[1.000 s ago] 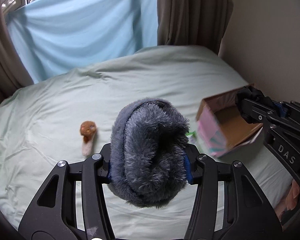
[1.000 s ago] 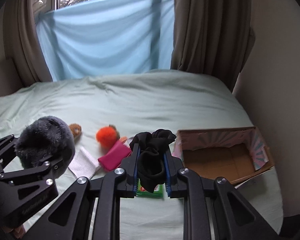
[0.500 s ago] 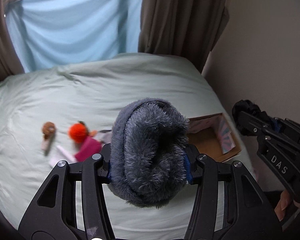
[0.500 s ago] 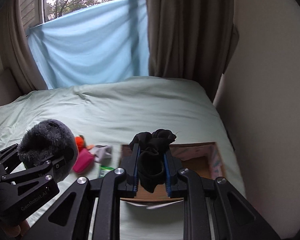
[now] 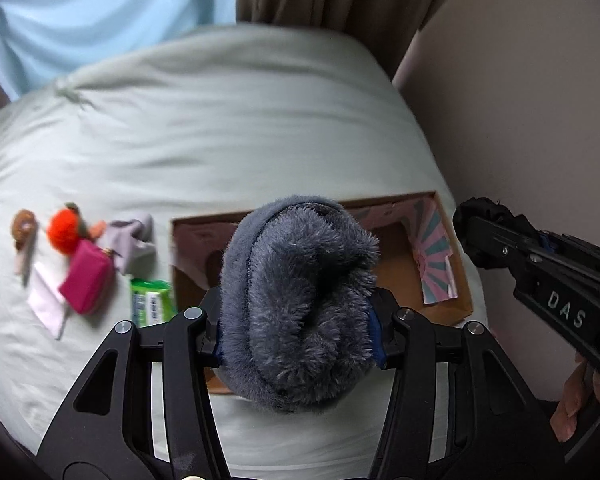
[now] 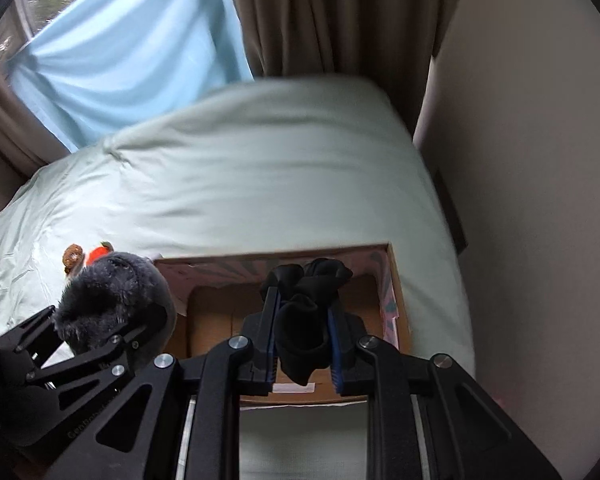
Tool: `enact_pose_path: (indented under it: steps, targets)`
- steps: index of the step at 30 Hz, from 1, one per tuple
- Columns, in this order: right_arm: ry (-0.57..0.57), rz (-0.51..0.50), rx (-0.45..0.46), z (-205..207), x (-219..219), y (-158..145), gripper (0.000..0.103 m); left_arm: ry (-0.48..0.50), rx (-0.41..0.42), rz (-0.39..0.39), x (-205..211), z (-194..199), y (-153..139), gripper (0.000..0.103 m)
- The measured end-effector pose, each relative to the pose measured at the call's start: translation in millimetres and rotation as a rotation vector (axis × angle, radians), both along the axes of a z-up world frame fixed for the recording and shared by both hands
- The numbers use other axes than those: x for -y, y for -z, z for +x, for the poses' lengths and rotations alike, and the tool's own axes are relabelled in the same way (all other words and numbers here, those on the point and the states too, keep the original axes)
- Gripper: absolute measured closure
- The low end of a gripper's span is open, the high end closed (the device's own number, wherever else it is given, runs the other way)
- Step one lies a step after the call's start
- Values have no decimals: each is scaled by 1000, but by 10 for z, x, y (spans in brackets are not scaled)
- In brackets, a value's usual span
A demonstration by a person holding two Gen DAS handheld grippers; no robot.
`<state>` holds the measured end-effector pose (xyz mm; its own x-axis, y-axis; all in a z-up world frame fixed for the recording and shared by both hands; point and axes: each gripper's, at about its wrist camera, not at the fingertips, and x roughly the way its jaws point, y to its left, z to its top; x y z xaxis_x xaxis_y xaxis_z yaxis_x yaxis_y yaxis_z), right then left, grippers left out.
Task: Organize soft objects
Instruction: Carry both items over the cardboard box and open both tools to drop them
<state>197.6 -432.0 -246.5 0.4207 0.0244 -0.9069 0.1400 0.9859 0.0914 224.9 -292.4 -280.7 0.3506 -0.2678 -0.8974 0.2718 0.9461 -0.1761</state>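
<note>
Two soft, light items: your left tongs [image 5: 300,336] squeeze the plush [image 5: 300,300]; right tongs [image 6: 303,336] pinch the sock [image 6: 304,320] mid-bundle, over the box [image 6: 396,280].

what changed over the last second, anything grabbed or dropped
Both grippers swung right, from over the toys to above the box. The left gripper keeps its grip on the grey plush, the right gripper on the black sock. Nothing was let go; the toys lie unmoved.
</note>
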Motion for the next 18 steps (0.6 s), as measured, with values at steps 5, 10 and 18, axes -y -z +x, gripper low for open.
enact_pose_path:
  steps: [5, 10, 18]
  targets:
    - [33, 67, -113, 249, 209, 432, 84, 26, -115, 58, 195, 275, 517, 56]
    - [48, 111, -202, 412, 274, 834, 84, 43, -193, 111, 327, 409, 918, 55]
    - [18, 163, -239, 566, 259, 1092, 75, 85, -205, 207, 433, 431, 1086, 39]
